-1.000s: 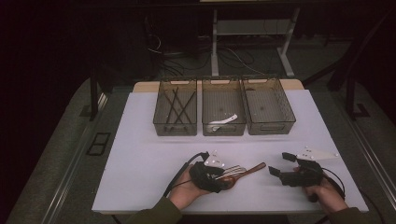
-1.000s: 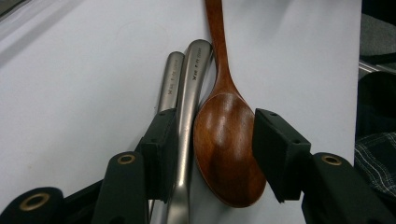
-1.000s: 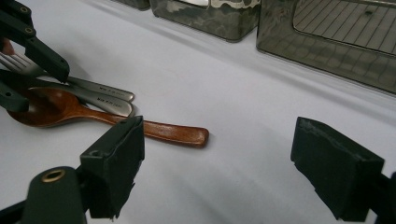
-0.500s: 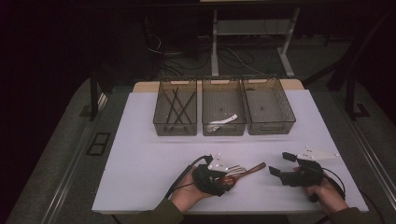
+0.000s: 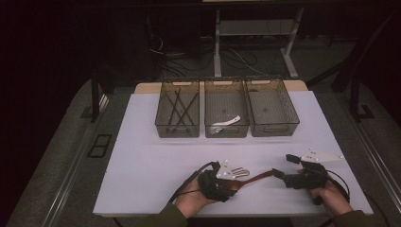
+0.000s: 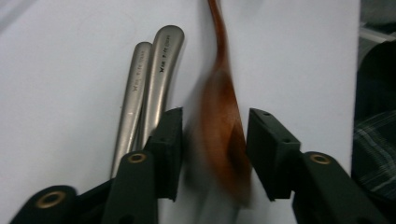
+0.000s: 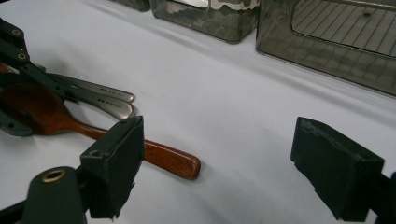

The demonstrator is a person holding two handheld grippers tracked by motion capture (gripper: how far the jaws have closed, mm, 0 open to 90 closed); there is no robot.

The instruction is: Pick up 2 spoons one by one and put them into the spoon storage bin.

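Sorting looks under way, judged from contents: left bin (image 5: pixel 177 108) at 11 o'clock holds dark sticks, middle bin (image 5: pixel 226 108) one white utensil (image 5: pixel 227 122), right bin (image 5: pixel 271 107) looks bare. Wooden spoon (image 6: pixel 223 135) lies on the table at 6 o'clock, bowl between the spread jaws of the left gripper (image 6: pixel 214 154), not yet pinched. Two metal handles (image 6: pixel 147 88) just beside await. Right gripper (image 7: pixel 233 163) spread wide, holding nothing, near the spoon's handle end.

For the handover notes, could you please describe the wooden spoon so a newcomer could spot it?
On the white table, look at the near edge, between the two hands. The wooden spoon lies there beside two metal handles; it alone is reddish-brown, its bowl between the left tool's open jaws.
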